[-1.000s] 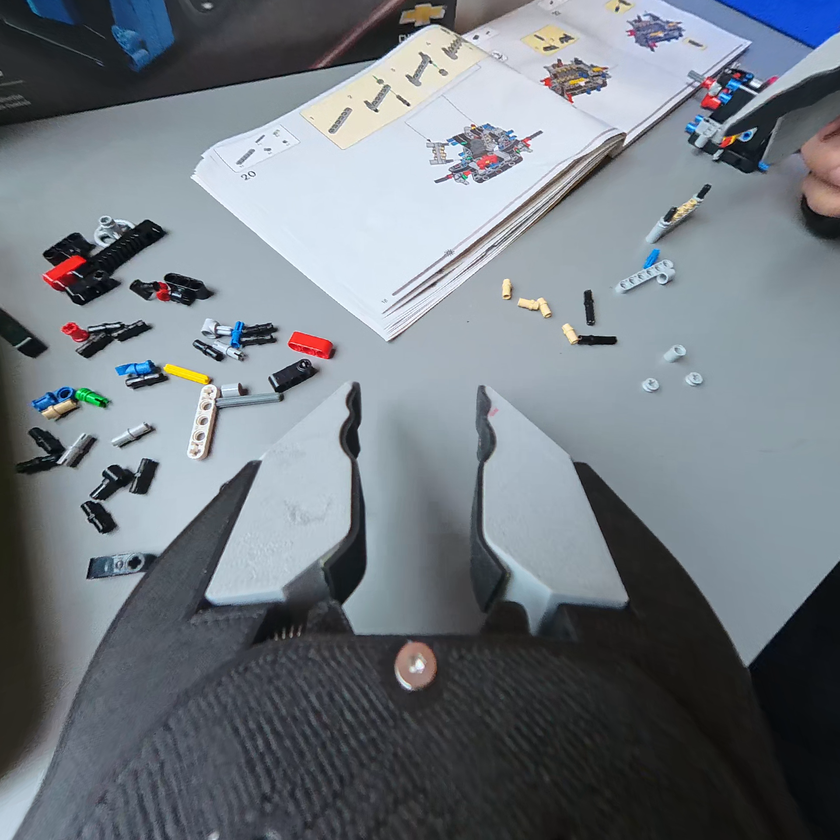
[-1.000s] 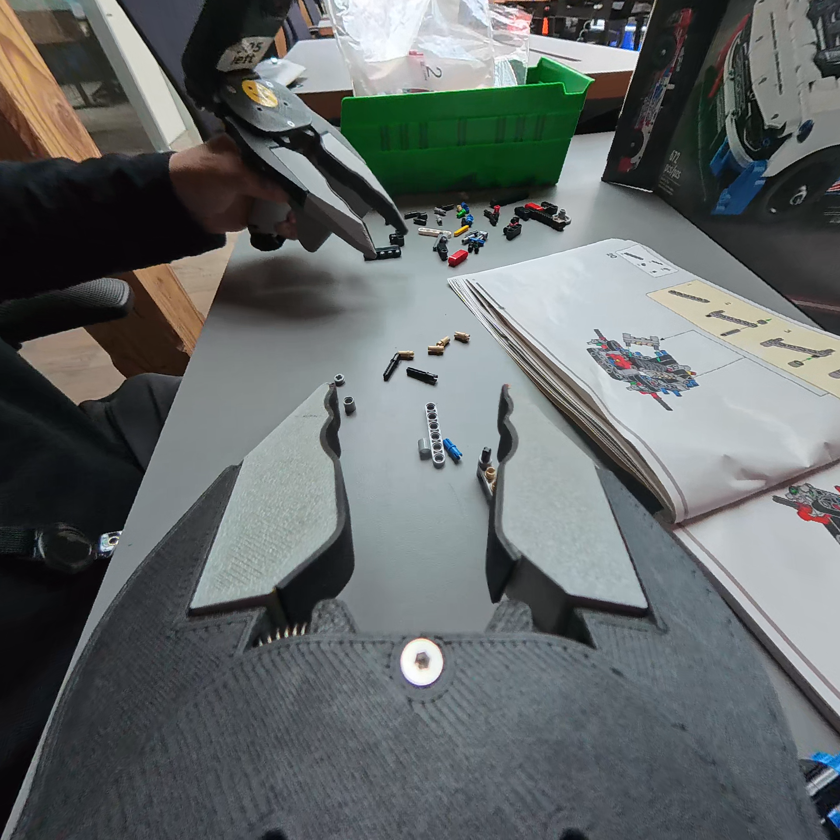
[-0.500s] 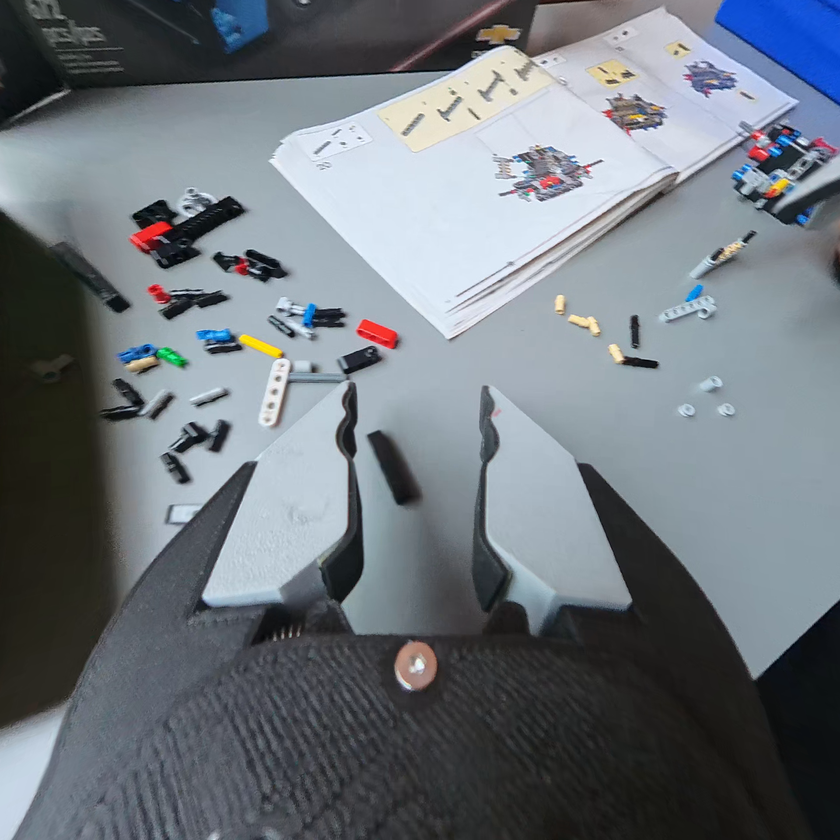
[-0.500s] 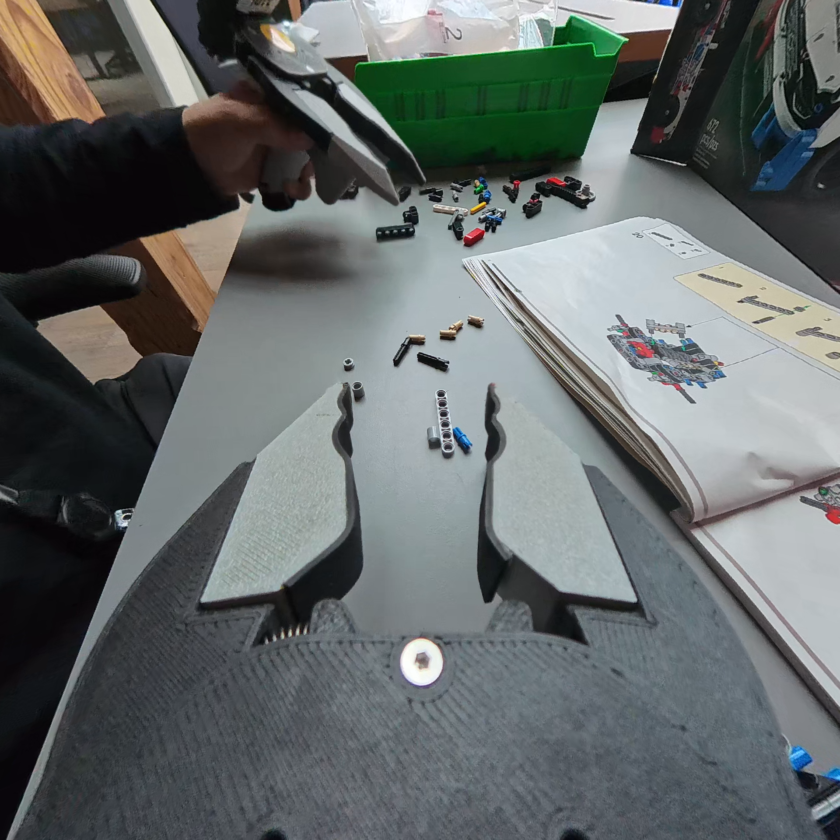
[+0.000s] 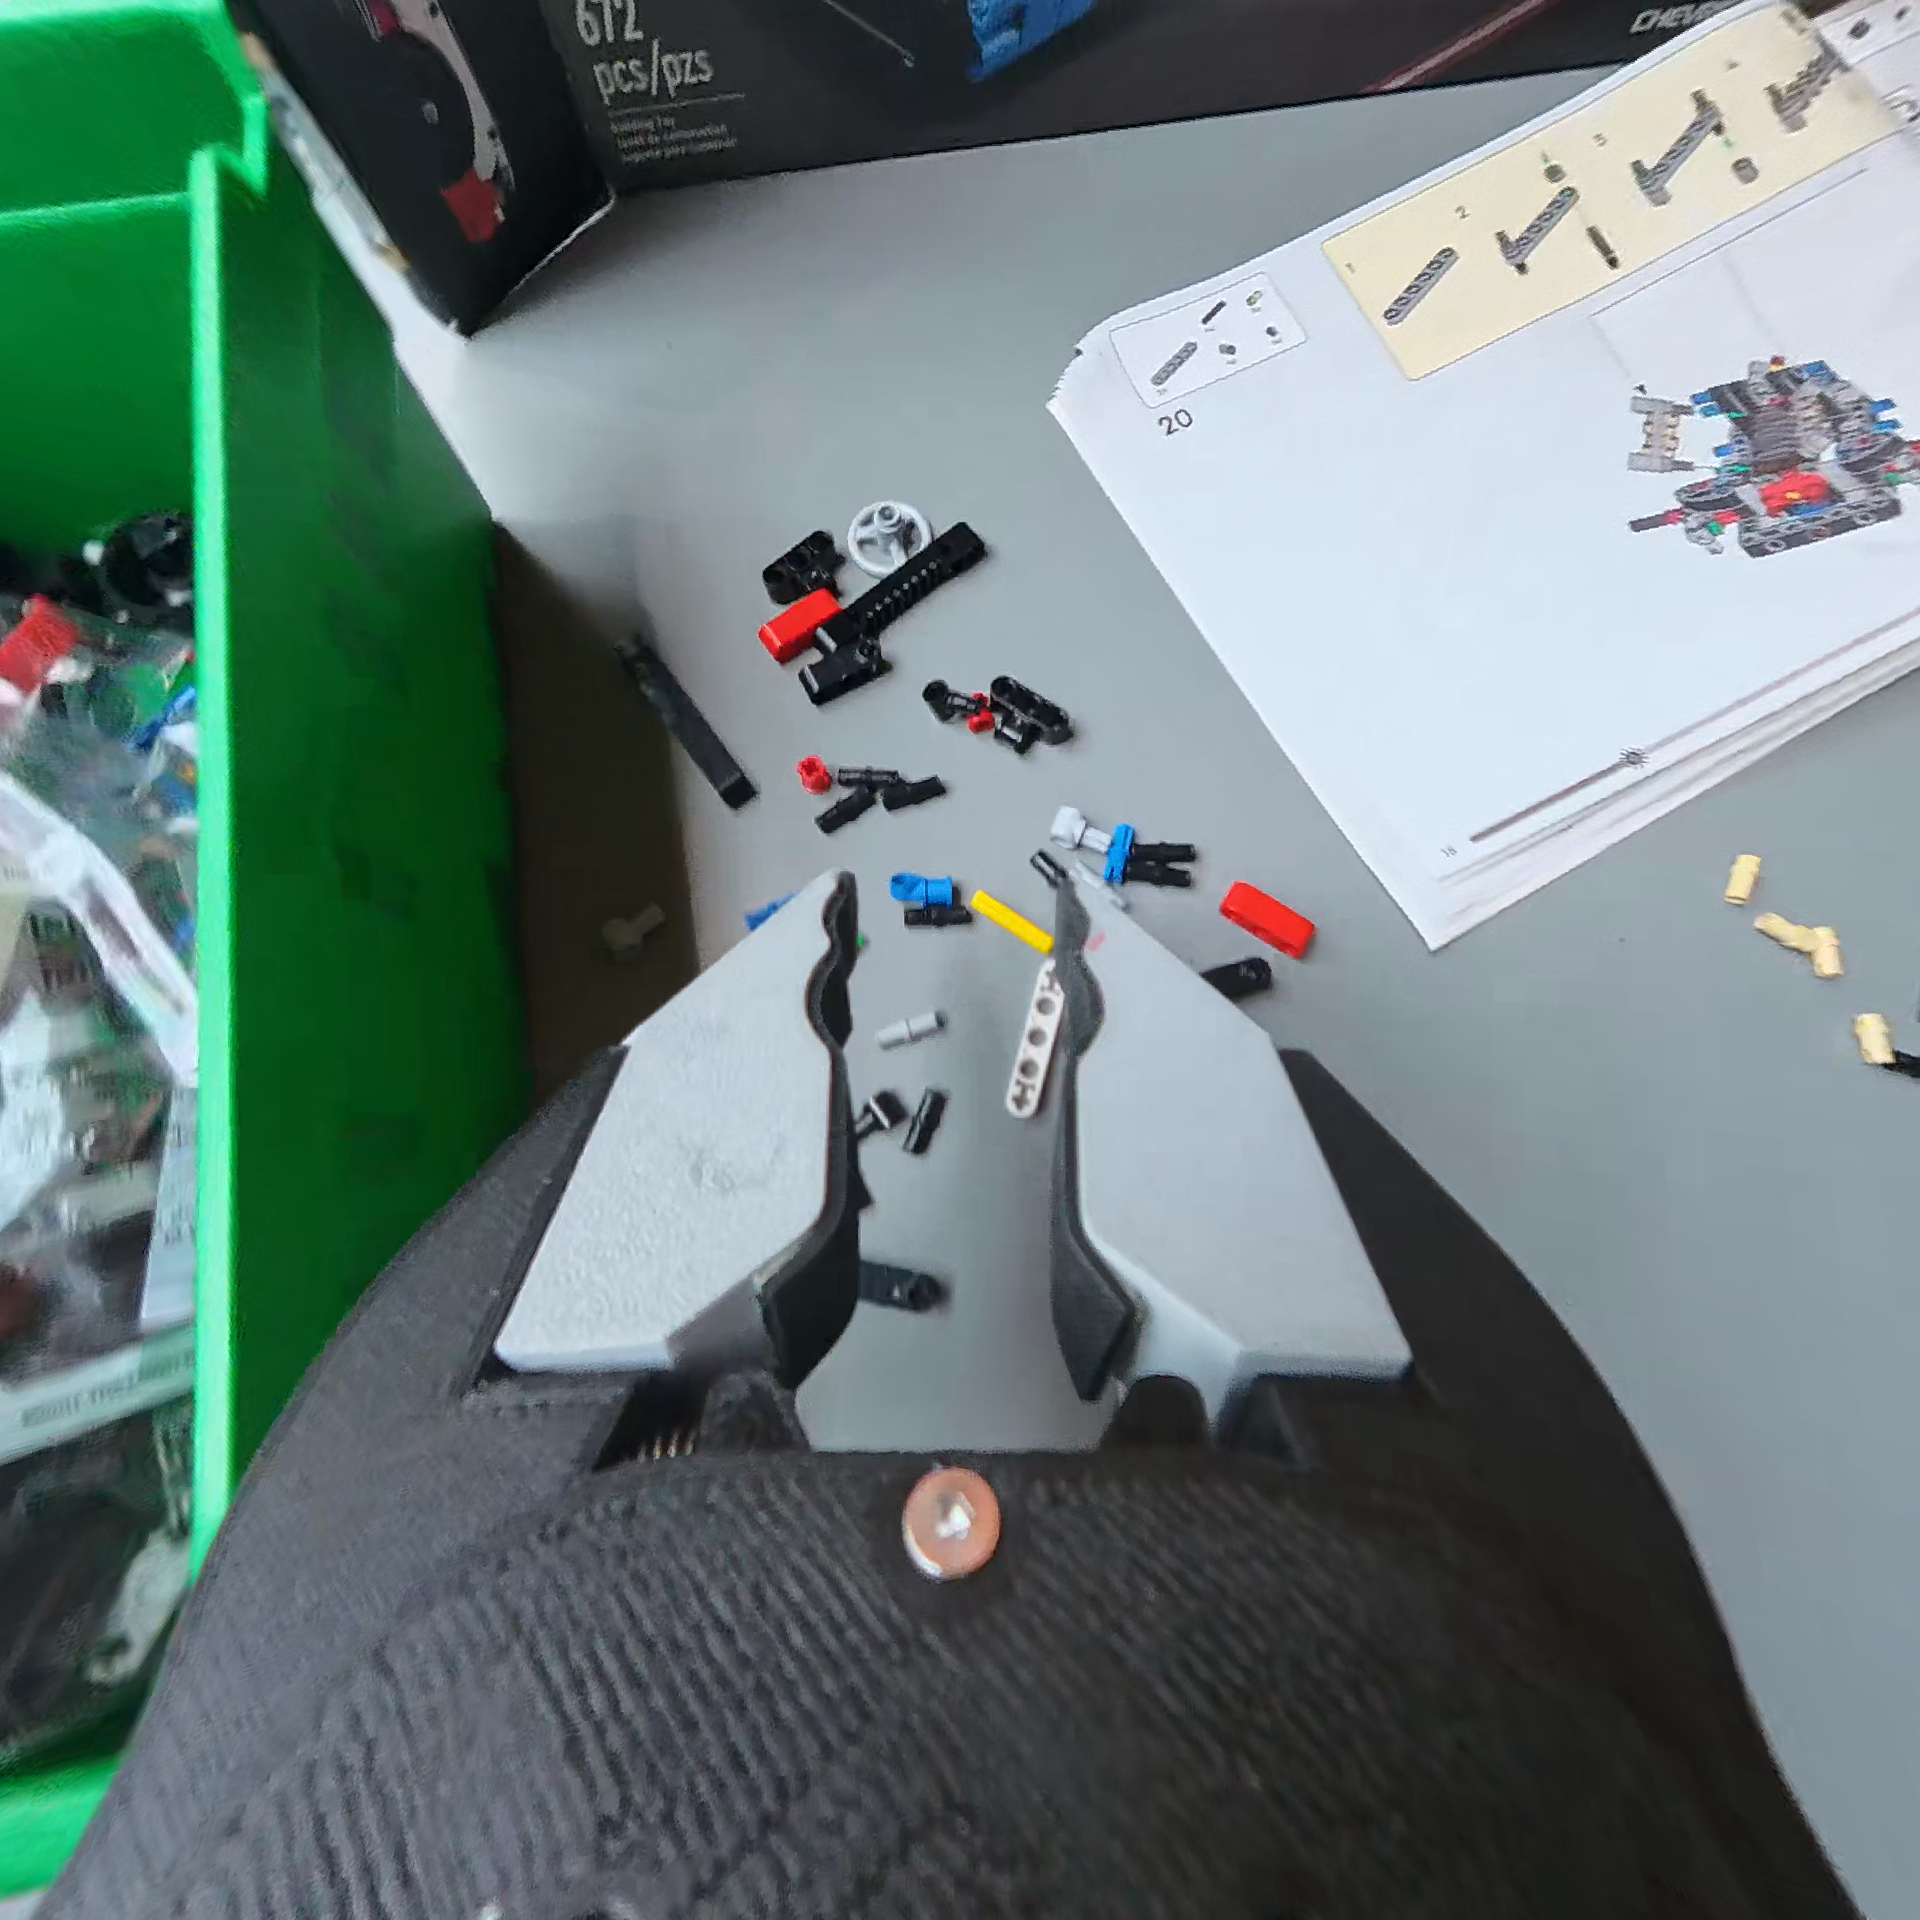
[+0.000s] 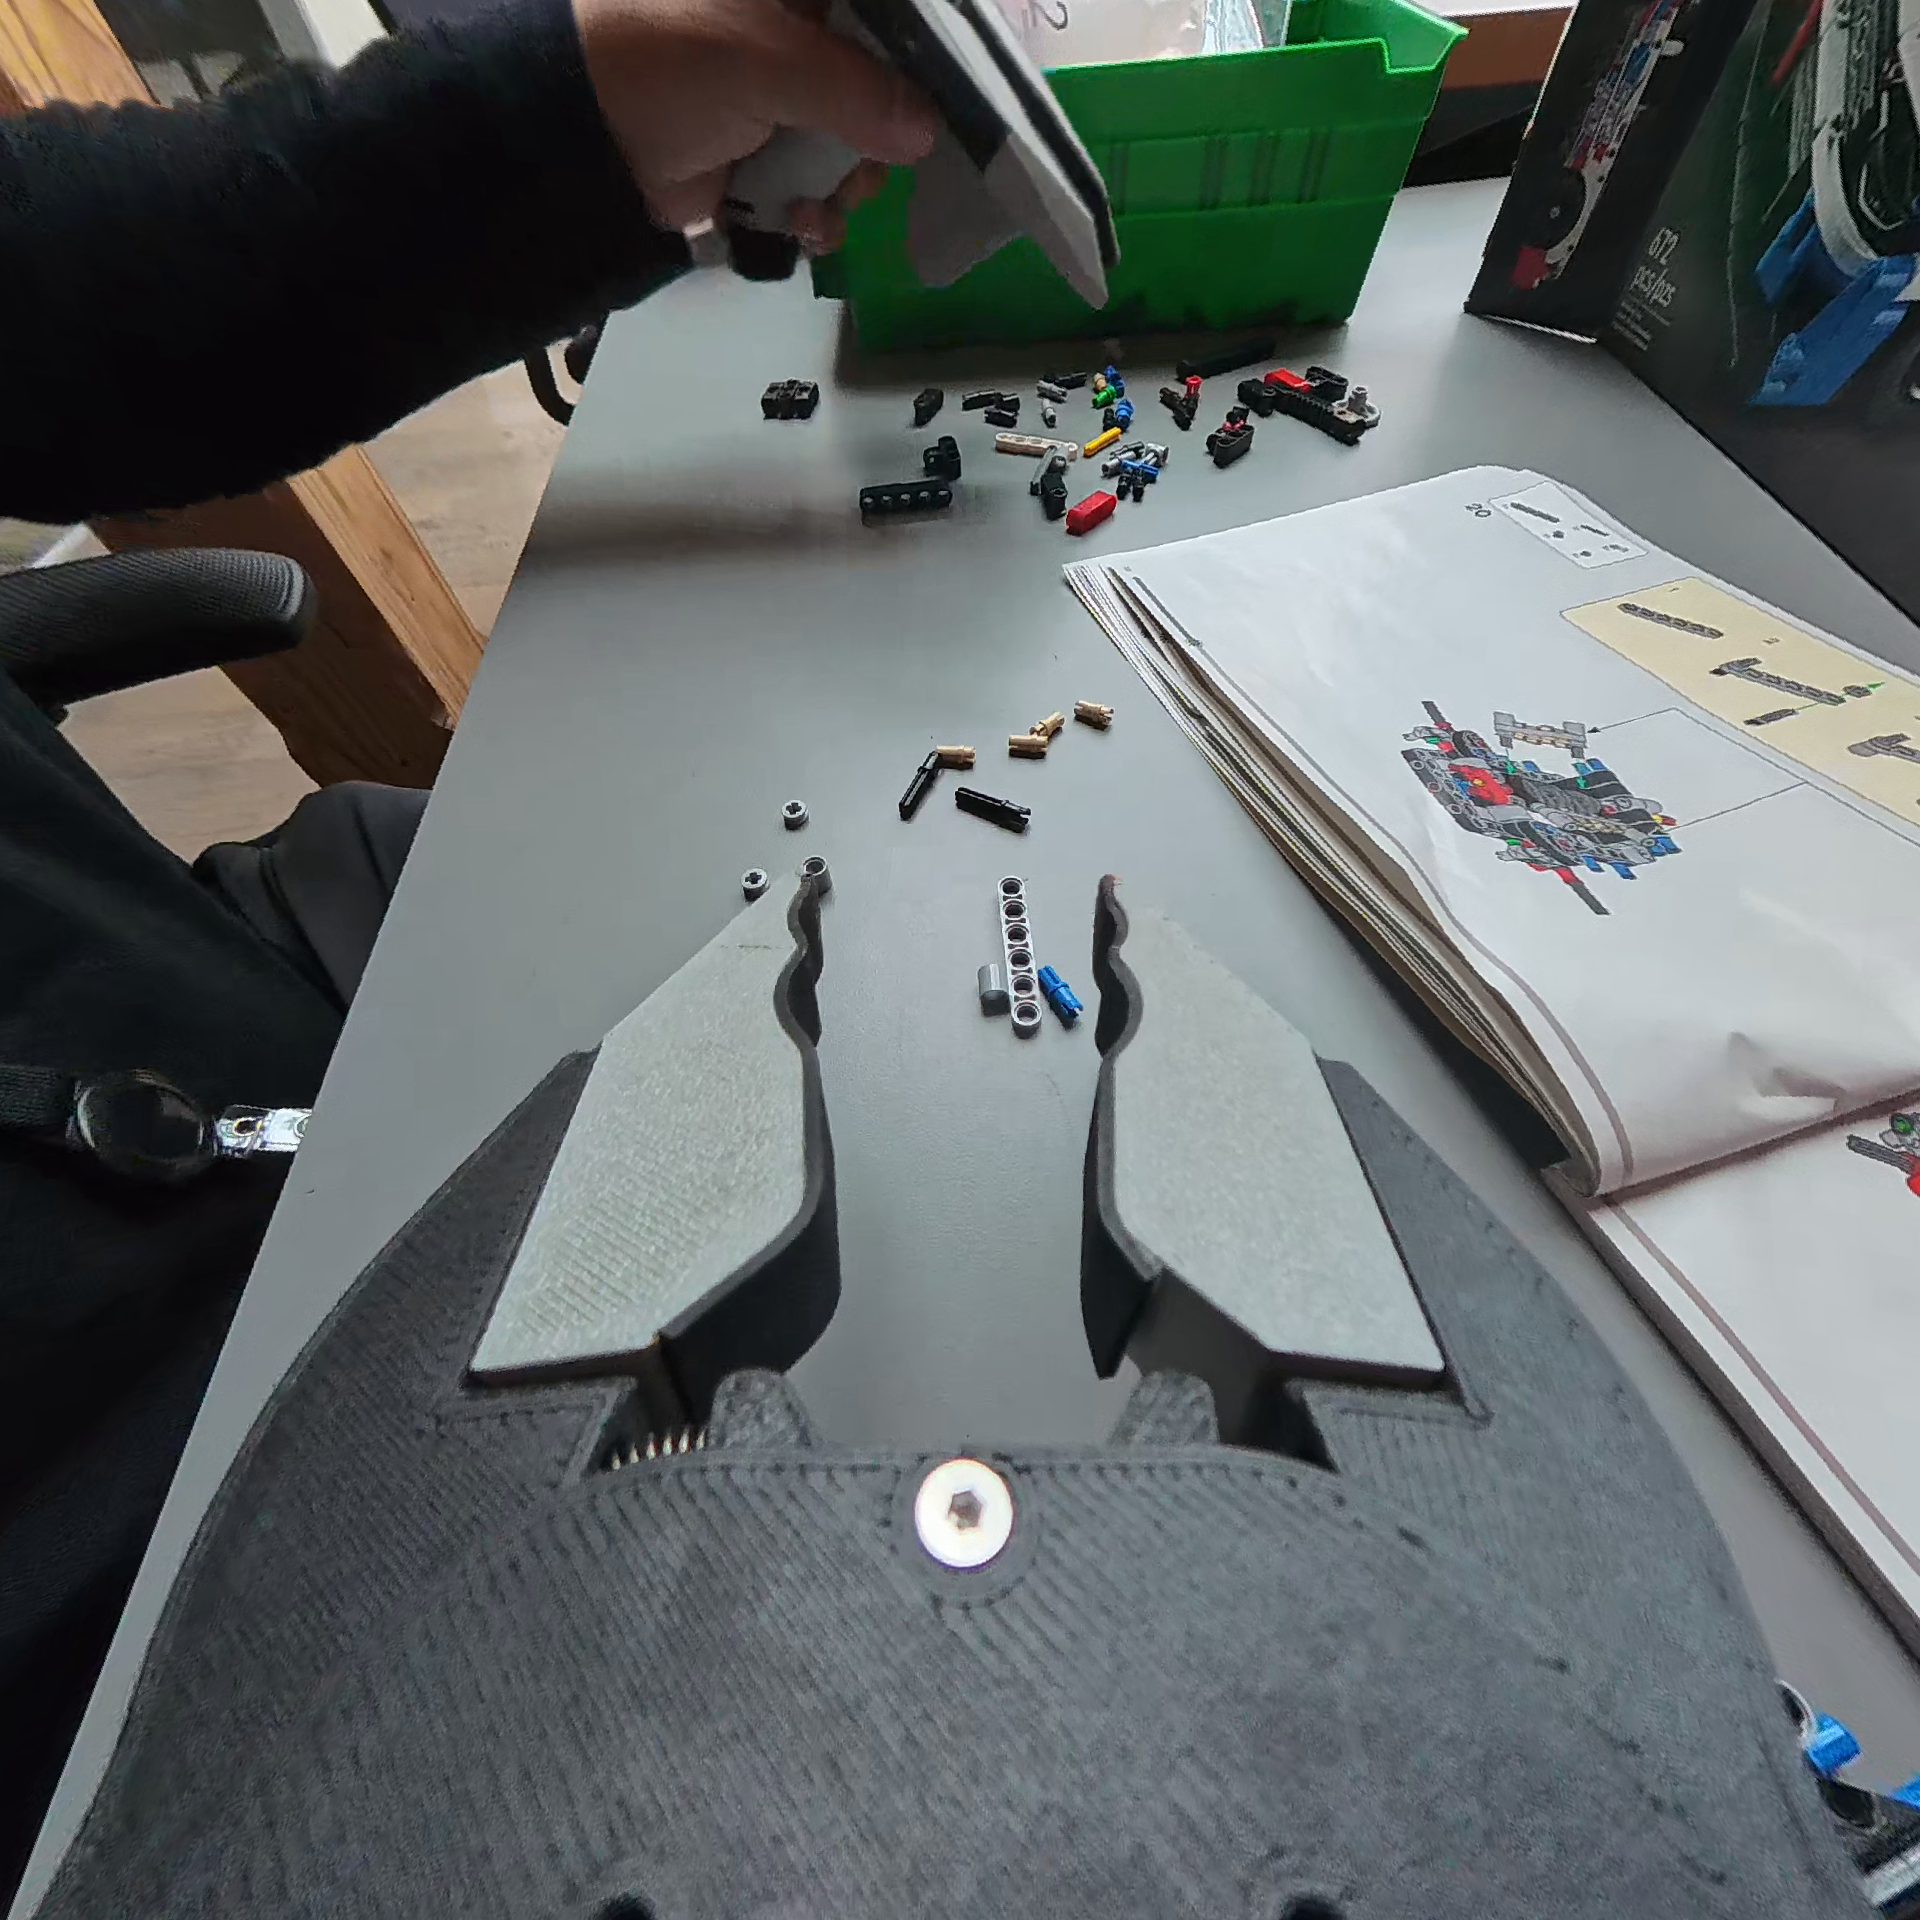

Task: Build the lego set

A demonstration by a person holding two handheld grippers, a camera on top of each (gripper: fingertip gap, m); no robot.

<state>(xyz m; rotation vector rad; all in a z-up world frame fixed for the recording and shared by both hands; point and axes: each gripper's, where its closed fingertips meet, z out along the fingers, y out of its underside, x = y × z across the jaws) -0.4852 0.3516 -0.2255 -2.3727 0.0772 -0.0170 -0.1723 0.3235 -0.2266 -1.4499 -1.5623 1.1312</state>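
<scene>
Loose lego parts lie scattered on the grey table (image 5: 1558,1195). My left gripper (image 5: 956,894) is open and empty, held above the left pile: a white beam (image 5: 1036,1035), a yellow axle (image 5: 1010,921), a red piece (image 5: 1265,917) and small black pins (image 5: 902,1117) lie under or near it. It also shows in the right wrist view (image 6: 1081,270), held high by a hand near the green bin. My right gripper (image 6: 956,888) is open and empty above a grey beam (image 6: 1016,954) with a blue pin (image 6: 1060,992) beside it. Tan pins (image 6: 1039,732) lie farther on.
A green bin (image 5: 312,727) with bagged parts stands at the left. The open instruction booklet (image 5: 1507,582) lies at the right. The set's dark box (image 5: 831,94) stands at the back. A partly built model shows at the right wrist view's bottom right corner (image 6: 1870,1797).
My left gripper has swung left and forward over the left pile, toward the green bin. My right gripper has shifted slightly and stayed open over the grey beam.
</scene>
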